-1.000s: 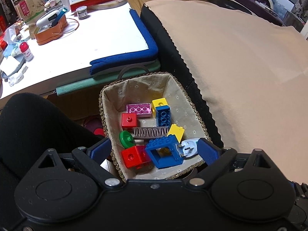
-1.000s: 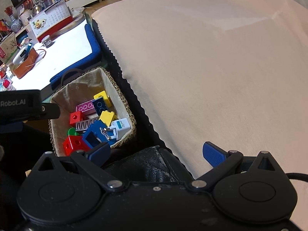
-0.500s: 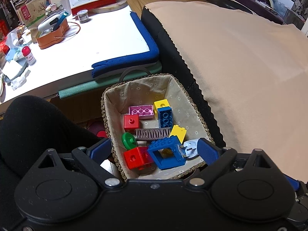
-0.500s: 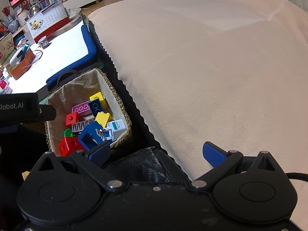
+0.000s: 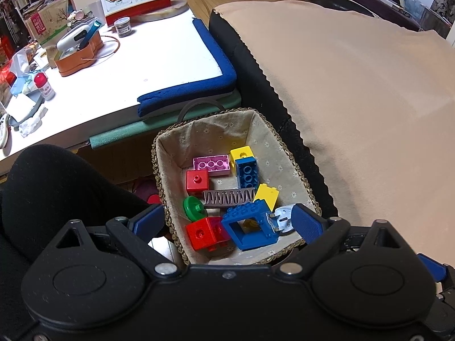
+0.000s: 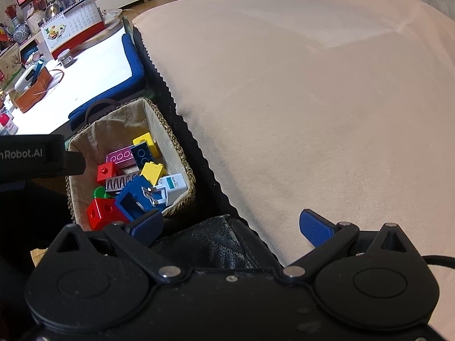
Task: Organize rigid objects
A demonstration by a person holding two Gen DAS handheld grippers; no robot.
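Both grippers, left gripper [image 5: 227, 223] and right gripper [image 6: 230, 227], hang released and empty above the full basket [image 5: 287, 145], so I'd call the sorting finished, retreat next.

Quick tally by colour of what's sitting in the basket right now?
In the wicker basket:
Red: 2, small cube and big cube
Blue: 2, studded brick and window frame
Yellow: 2, cube and sloped brick
Pink: 1, plate
Green: 1, wheel
Grey: 1, fence piece
White: 1, plug adapter
Total: 10
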